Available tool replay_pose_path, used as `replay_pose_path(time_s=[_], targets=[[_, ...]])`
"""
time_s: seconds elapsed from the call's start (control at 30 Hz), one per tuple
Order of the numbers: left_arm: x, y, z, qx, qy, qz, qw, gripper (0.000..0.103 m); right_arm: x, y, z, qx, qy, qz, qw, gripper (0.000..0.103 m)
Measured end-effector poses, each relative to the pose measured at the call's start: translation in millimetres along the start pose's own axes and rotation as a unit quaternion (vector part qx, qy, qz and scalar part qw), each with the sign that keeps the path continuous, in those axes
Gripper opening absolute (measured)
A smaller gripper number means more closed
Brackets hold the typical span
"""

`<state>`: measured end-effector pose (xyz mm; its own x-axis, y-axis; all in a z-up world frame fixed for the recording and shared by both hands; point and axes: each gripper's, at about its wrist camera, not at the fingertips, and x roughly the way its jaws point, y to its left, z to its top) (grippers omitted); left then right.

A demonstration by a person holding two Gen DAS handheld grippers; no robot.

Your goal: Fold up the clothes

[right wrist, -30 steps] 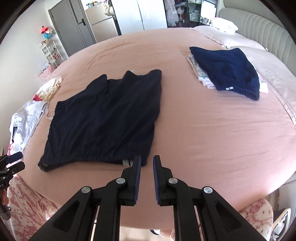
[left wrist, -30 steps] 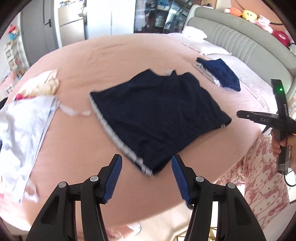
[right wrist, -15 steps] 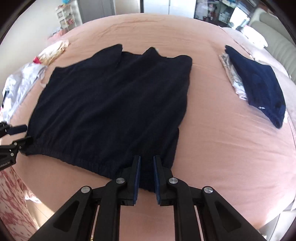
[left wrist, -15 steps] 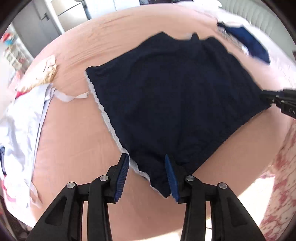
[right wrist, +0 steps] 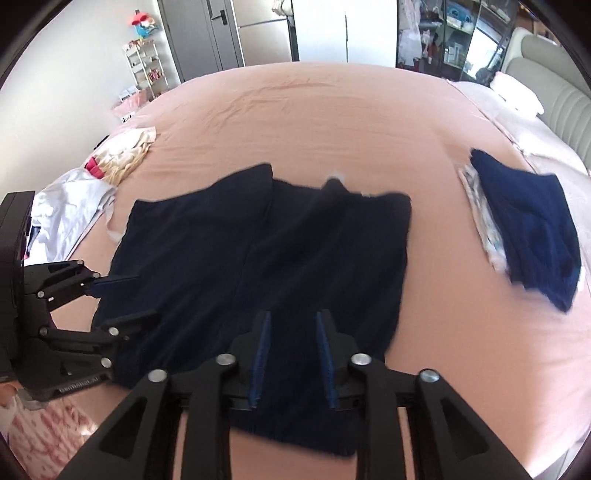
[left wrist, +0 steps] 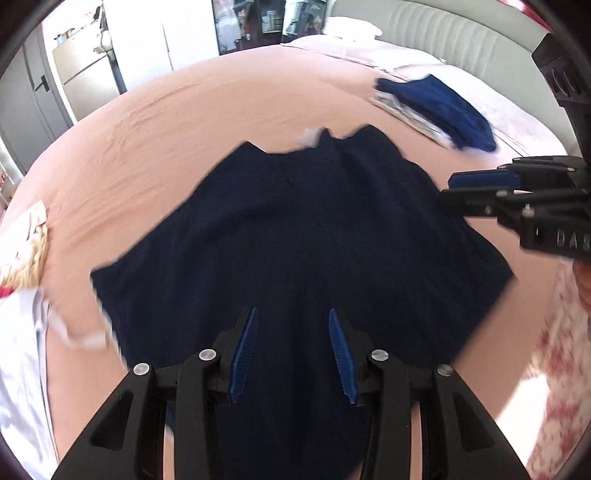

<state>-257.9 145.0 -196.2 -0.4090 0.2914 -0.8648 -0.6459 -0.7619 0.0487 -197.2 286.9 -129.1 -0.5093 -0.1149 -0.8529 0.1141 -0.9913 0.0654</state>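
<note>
Dark navy shorts [left wrist: 314, 229] lie spread flat on the pink bed sheet [left wrist: 192, 122], waistband nearest me. My left gripper [left wrist: 293, 328] hangs low over the near left part of the shorts, jaws partly apart, with no fold of cloth pinched between the blue pads. My right gripper [right wrist: 293, 328] hovers over the near right part of the shorts [right wrist: 280, 251]; its jaws are opening, and only flat fabric shows beneath them. Each gripper also shows in the other's view: the right gripper [left wrist: 476, 184] from the side, the left gripper [right wrist: 122, 295] at the shorts' left edge.
A folded navy garment on a small stack [right wrist: 528, 229] lies at the right, toward the headboard [left wrist: 461, 33]. Loose white clothes [right wrist: 70, 206] and a cream piece [right wrist: 129, 155] sit at the left edge. A person's pink patterned clothing [left wrist: 554, 369] is by the bed's near side.
Both grippers moved forward from the bed's near edge to over the shorts. The right jaws, shut before, have parted. The left jaws stand narrower than a second ago.
</note>
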Motion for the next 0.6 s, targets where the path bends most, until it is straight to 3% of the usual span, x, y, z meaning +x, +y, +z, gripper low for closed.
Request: replay_pose_path(time_s=[0.17, 0.27, 0.4, 0.5, 0.6], targets=[[27, 33, -12, -0.010, 0.039, 0.052, 0.9978, 0.041, 48, 11, 29, -0.032, 0.024, 0.009, 0.999, 0.029], [10, 58, -26, -0.069, 0.033, 0.018, 0.9969, 0.041, 69, 14, 35, -0.047, 0.048, 0.031, 0.997, 0.029], [-7, 84, -16, -0.124, -0.016, -0.025, 0.9918, 0.041, 75, 22, 49, -0.060, 0.062, 0.071, 0.994, 0.029], [24, 84, -6, -0.092, 0.024, 0.005, 0.9955, 0.041, 86, 47, 60, -0.125, 0.067, 0.066, 0.988, 0.030], [31, 89, -4, -0.083, 0.031, 0.034, 0.9955, 0.043, 110, 64, 67, -0.170, 0.084, 0.037, 0.981, 0.034]])
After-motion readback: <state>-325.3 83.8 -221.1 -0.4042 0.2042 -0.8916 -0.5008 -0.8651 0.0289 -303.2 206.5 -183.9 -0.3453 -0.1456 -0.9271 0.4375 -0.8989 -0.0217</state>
